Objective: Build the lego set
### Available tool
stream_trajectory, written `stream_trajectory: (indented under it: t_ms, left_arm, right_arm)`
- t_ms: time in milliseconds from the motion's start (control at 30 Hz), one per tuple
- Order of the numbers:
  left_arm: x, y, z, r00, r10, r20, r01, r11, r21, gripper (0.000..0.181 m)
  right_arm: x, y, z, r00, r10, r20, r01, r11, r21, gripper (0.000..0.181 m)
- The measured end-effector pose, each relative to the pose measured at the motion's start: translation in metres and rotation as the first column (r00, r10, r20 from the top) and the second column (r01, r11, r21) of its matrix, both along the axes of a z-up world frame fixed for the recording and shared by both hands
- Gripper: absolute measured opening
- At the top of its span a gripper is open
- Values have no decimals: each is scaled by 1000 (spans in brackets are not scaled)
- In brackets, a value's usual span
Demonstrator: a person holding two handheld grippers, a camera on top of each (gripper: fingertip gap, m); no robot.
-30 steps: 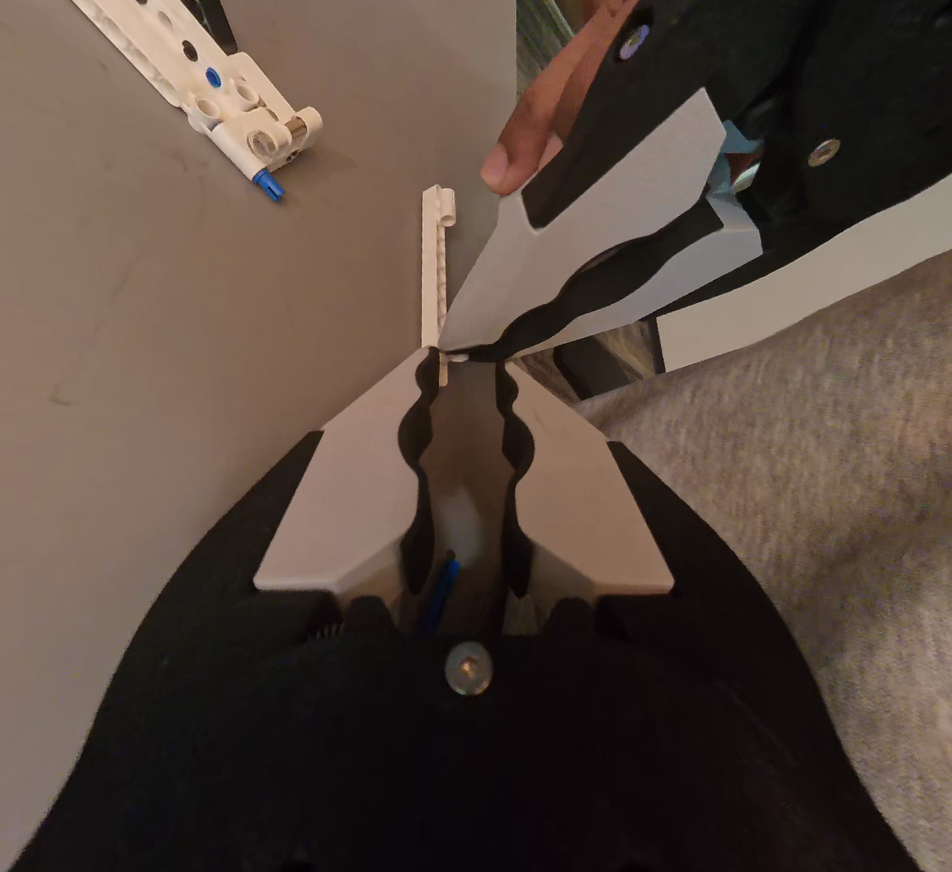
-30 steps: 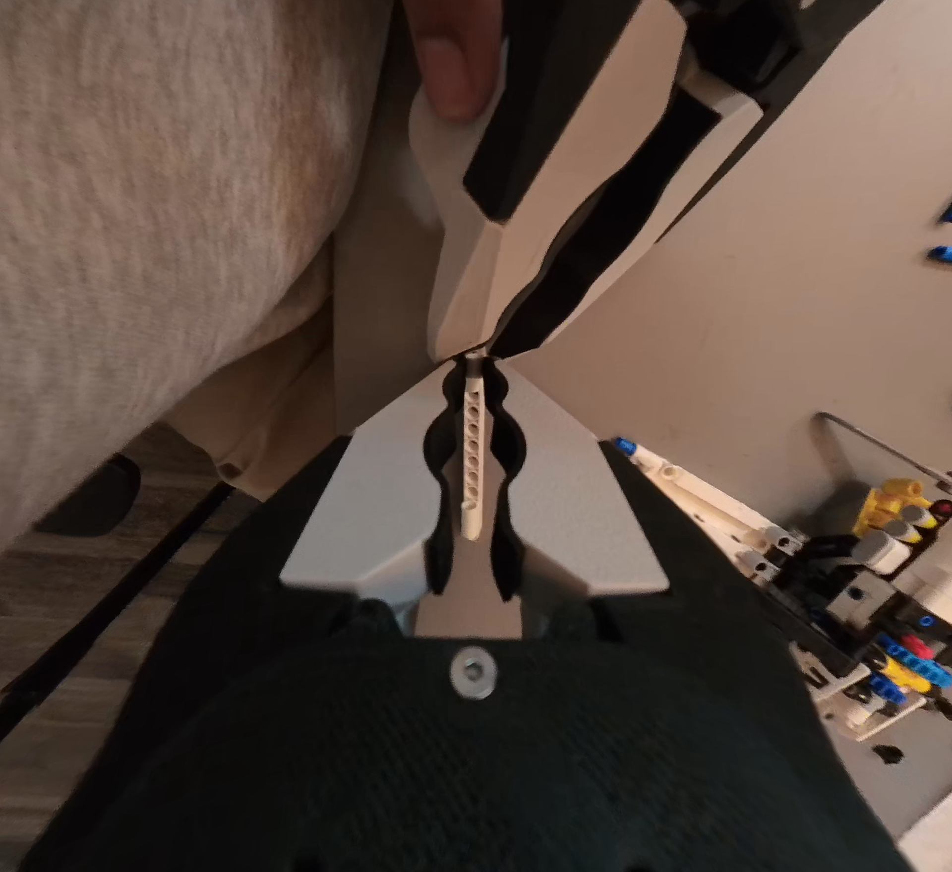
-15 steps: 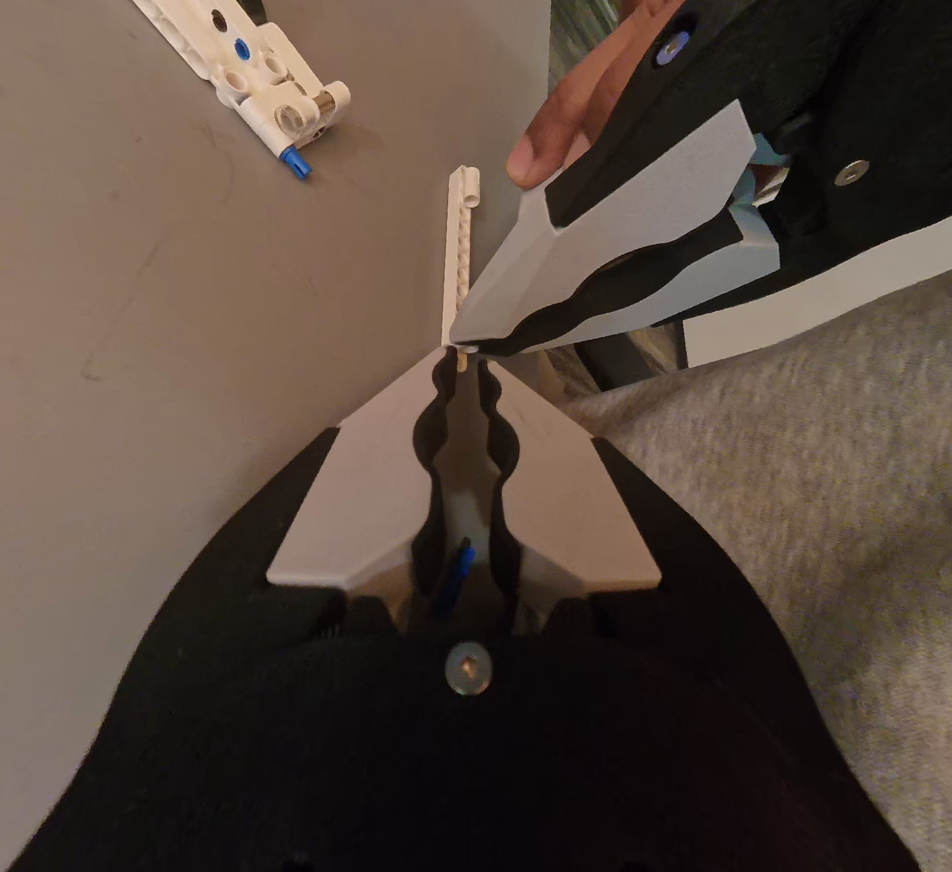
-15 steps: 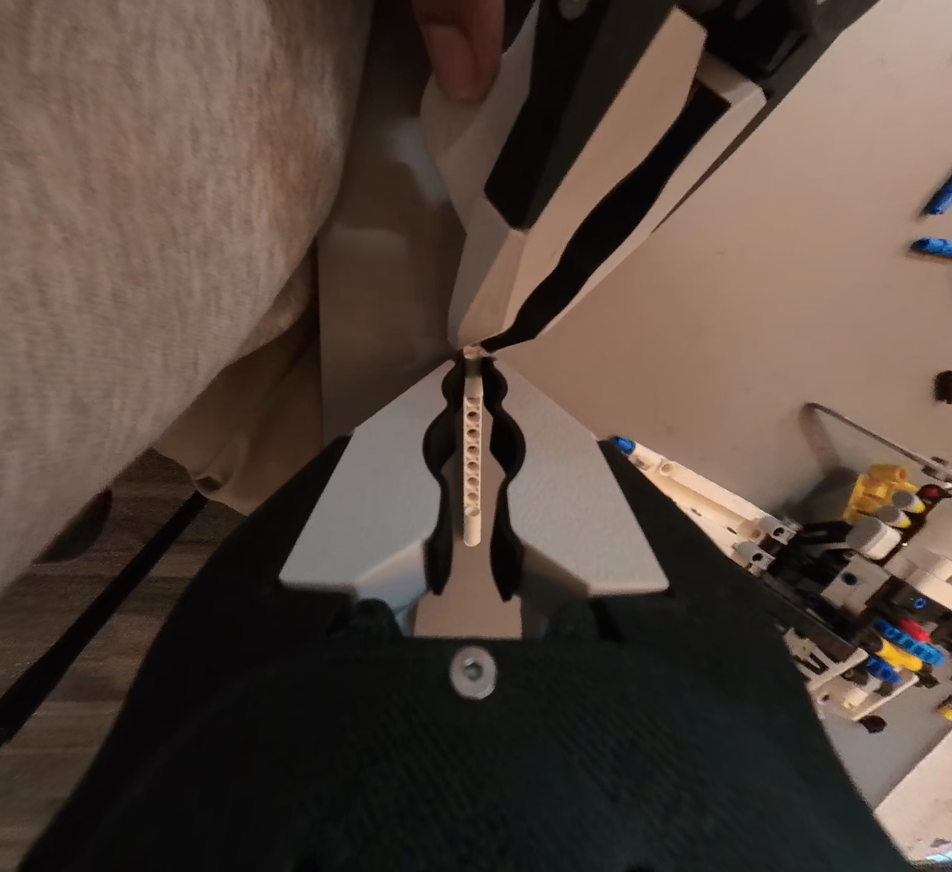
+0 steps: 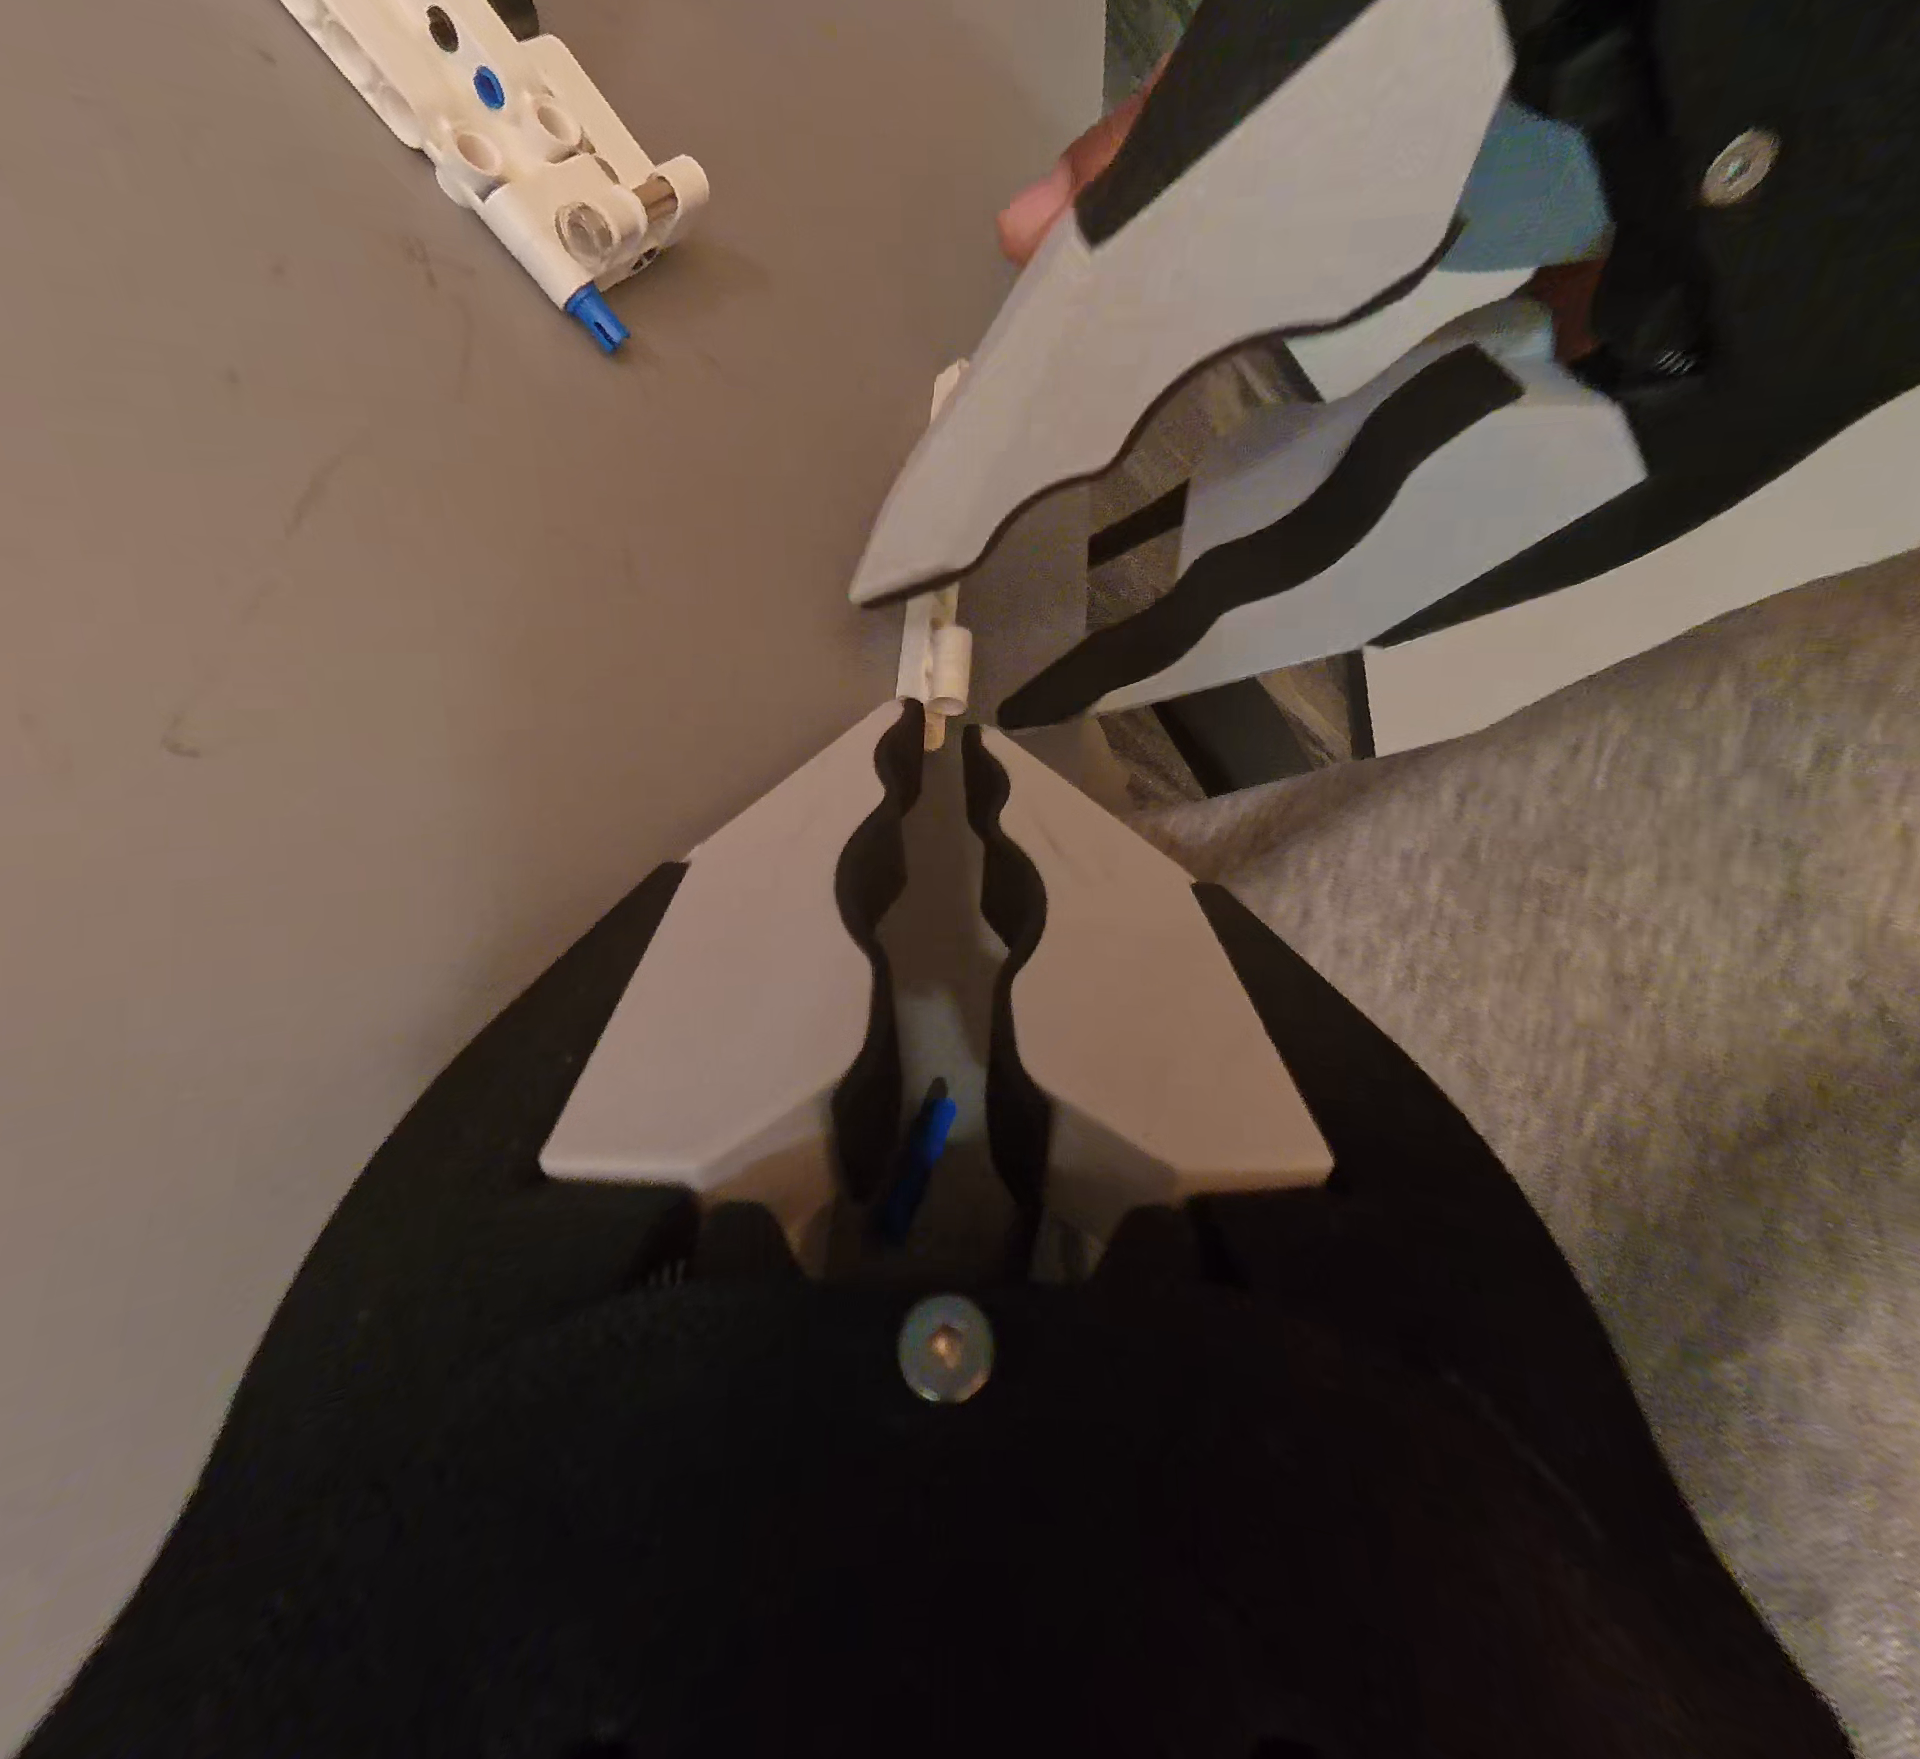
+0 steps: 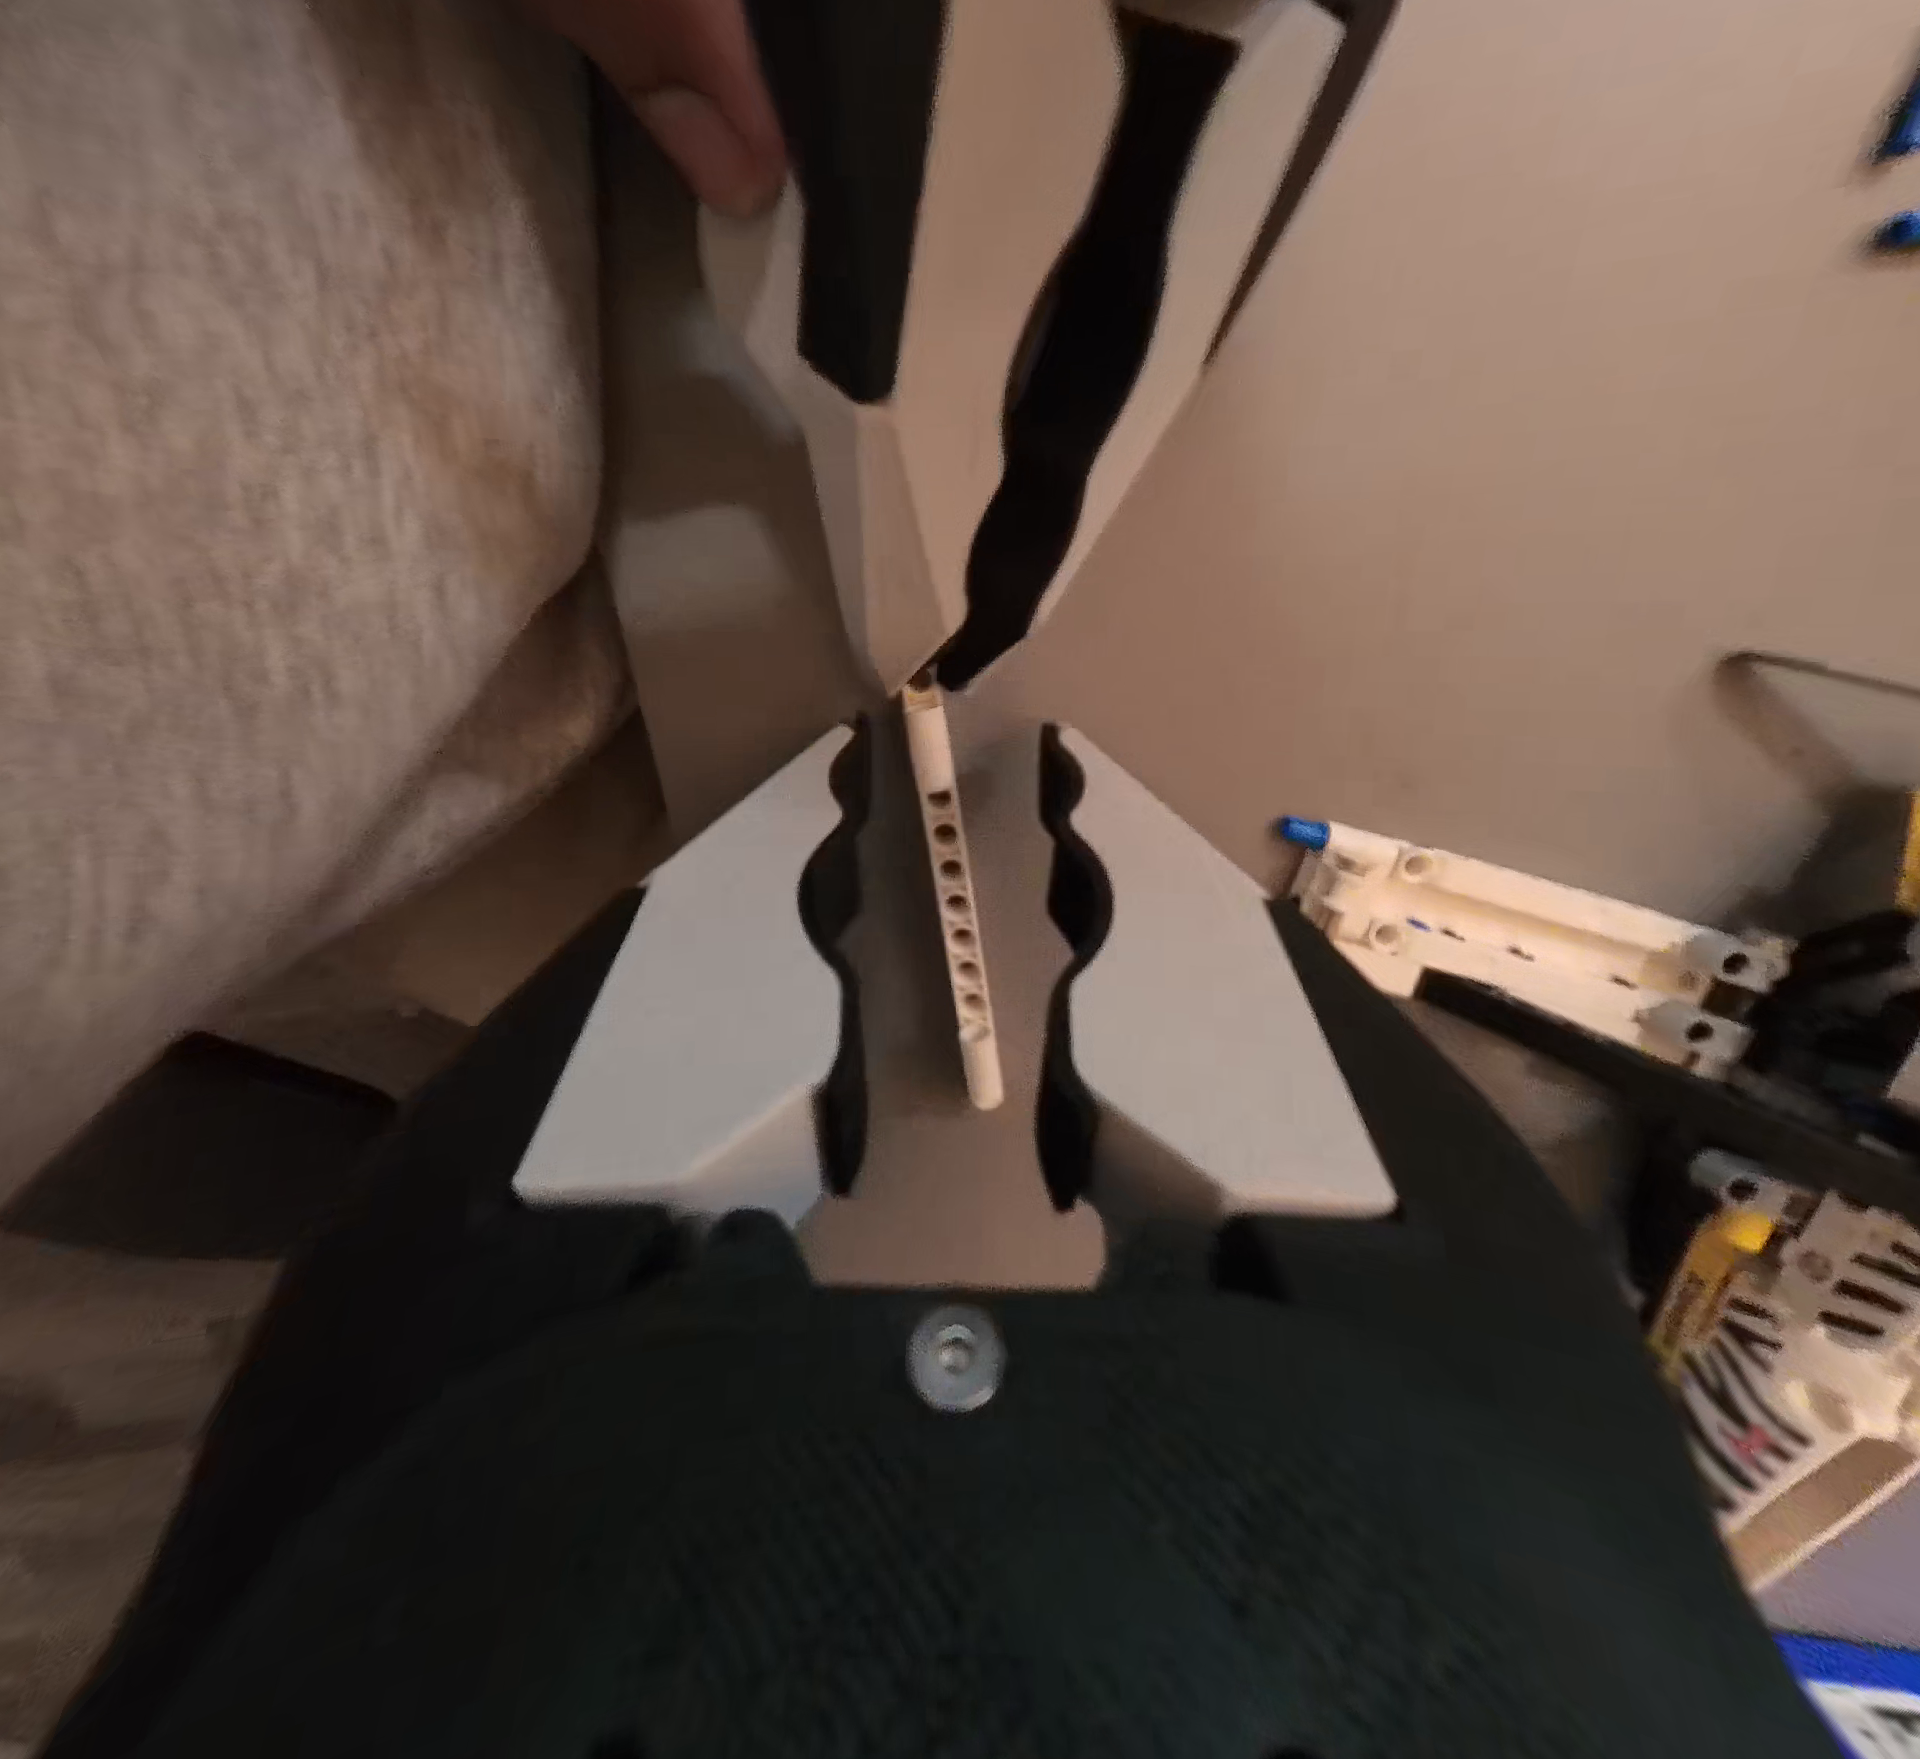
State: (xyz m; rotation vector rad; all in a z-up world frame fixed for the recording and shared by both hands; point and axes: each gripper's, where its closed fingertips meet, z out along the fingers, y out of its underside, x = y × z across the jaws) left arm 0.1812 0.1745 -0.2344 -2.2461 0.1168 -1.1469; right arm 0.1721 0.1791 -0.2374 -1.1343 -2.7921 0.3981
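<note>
Left wrist view: left gripper (image 5: 940,733) points forward over the grey table (image 5: 312,670), fingers nearly together and pinching the tip of a small tan pin at the end of the white lego beam (image 5: 935,660); right gripper (image 5: 935,660) comes in from the upper right, tilted down toward the same spot, its two fingers spread apart with the beam passing between them, not gripped; a fingertip (image 5: 1039,203) shows behind its upper finger. Right wrist view confirms: right gripper (image 6: 951,733) jaws wide, beam (image 6: 956,888) hanging loose in the gap (holes face the camera, slightly tilted), its far end caught at the tip of the left gripper (image 6: 930,670), which descends from the top of frame. Only the left view shows the white beam assembly with a blue pin (image 5: 468,99) lying upper left on the table; only the right view shows the larger partly built model (image 6: 1558,961) at right, plus grey clothing (image 6: 260,359) at left.
</note>
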Motion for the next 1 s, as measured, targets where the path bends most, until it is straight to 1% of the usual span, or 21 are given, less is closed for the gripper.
stream_trajectory:
  t_ms: [100, 200, 267, 333, 400, 467, 533, 600, 667, 700, 733, 800, 867, 967, 1000]
  left_arm:
    - [0, 0, 0, 1000, -2, -5, 2, 1000, 1, 5]
    - [1, 0, 0, 1000, -4, -4, 4, 1000, 2, 5]
    - [0, 0, 1, 1000, -2, 8, 2, 1000, -1, 6]
    - [0, 1, 0, 1000, -1, 9, 1, 1000, -3, 5]
    - [0, 1, 0, 1000, 0, 3, 0, 1000, 0, 5]
    - [0, 1, 1, 1000, 1, -2, -1, 1000, 8, 8]
    - [0, 1, 2, 1000, 5, -16, -5, 1000, 24, 9]
    - [0, 1, 4, 1000, 5, -28, -3, 999, 43, 11]
    - [-1, 2, 6, 999, 13, -38, -11, 998, 62, 13]
    - [-4, 4, 6, 998, 26, -52, -22, 997, 72, 14]
    - [-7, 6, 7, 996, 52, -73, -45, 995, 89, 14]
    - [-14, 12, 11, 990, 107, -96, -93, 986, 137, 12]
    - [-20, 15, 20, 983, 158, -98, -136, 970, 201, 14]
    - [-40, 19, 33, 950, 298, -96, -261, 924, 281, 20]
    - [-48, 19, 37, 934, 343, -99, -300, 904, 304, 20]
  right_arm:
    - [-4, 1, 12, 992, -105, -65, 101, 993, -55, 37]
    - [-2, 8, 14, 973, -204, -112, 201, 979, -35, 38]
    - [-1, 9, 13, 946, -286, -153, 284, 958, -35, 39]
    - [-4, 5, 15, 899, -388, -204, 381, 921, -77, 38]
    - [-3, 4, 19, 837, -482, -258, 468, 876, -119, 39]
    - [4, 19, 27, 766, -546, -340, 547, 831, -103, 39]
    - [18, 41, 42, 668, -617, -417, 633, 765, -118, 38]
    - [33, 60, 59, 549, -698, -459, 702, 683, -200, 41]
    - [45, 71, 73, 441, -755, -485, 730, 616, -297, 45]
    - [49, 73, 77, 401, -771, -495, 730, 595, -335, 47]
    - [53, 73, 79, 375, -778, -504, 726, 584, -362, 47]
    - [57, 69, 75, 358, -778, -516, 715, 584, -385, 42]
    - [57, 64, 64, 363, -773, -520, 706, 592, -388, 42]
    - [48, 56, 43, 376, -765, -522, 673, 613, -413, 46]
    - [43, 56, 35, 374, -769, -519, 661, 613, -432, 50]
